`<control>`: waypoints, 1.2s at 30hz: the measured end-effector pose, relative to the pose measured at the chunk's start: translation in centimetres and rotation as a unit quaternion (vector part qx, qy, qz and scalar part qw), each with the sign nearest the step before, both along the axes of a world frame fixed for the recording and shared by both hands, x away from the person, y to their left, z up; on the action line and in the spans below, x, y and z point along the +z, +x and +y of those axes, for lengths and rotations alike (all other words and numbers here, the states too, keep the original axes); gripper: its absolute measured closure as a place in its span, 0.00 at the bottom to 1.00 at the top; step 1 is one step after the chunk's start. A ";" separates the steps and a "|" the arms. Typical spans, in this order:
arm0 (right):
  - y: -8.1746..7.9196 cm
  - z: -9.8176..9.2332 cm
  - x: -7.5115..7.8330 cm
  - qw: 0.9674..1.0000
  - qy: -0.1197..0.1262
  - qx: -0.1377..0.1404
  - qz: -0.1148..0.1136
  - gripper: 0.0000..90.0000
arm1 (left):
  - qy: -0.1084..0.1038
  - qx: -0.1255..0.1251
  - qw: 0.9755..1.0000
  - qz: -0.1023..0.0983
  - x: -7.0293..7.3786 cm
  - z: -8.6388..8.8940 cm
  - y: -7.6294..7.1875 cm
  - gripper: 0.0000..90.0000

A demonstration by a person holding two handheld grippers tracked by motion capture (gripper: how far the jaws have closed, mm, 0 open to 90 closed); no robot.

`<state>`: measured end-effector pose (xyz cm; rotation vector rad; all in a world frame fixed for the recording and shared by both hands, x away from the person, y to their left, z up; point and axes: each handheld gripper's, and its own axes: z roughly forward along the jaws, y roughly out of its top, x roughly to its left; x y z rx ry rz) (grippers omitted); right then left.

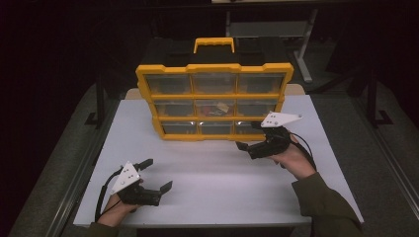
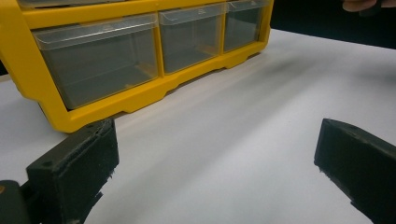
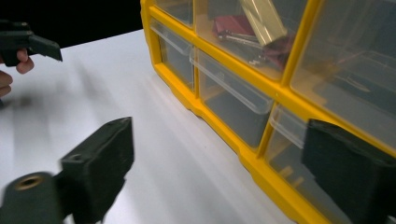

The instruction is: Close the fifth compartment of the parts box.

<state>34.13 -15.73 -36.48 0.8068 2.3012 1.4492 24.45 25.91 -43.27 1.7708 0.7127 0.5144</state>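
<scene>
High view: yellow drawer organizer (image 1: 214,96), middle drawer (image 1: 214,107) holds small items

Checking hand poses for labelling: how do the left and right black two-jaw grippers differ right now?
Place: the left black two-jaw gripper hovers over bare white table, well clear of the yellow drawer organiser; the right black two-jaw gripper is up at the organiser's bottom right clear drawer.
Aim: left points rightwards across the table; right points leftwards along the organiser's front.
Shared: both open, nothing between the jaws.
</scene>
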 end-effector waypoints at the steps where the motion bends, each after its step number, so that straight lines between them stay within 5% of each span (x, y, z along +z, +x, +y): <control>1: -0.2 -0.2 -0.1 1.000 -0.003 0.002 0.001 0.06 | 0.000 -0.001 1.000 -0.002 0.0 0.0 0.0 0.00; 14: -2.8 -3.3 -3.2 0.999 0.002 -0.021 0.026 0.00 | -0.002 0.000 1.000 0.000 0.1 0.3 0.3 0.00; 36: -6.4 -7.4 -6.2 0.996 0.030 -0.079 0.023 0.00 | 0.007 -0.003 1.000 0.000 0.1 0.4 0.4 0.00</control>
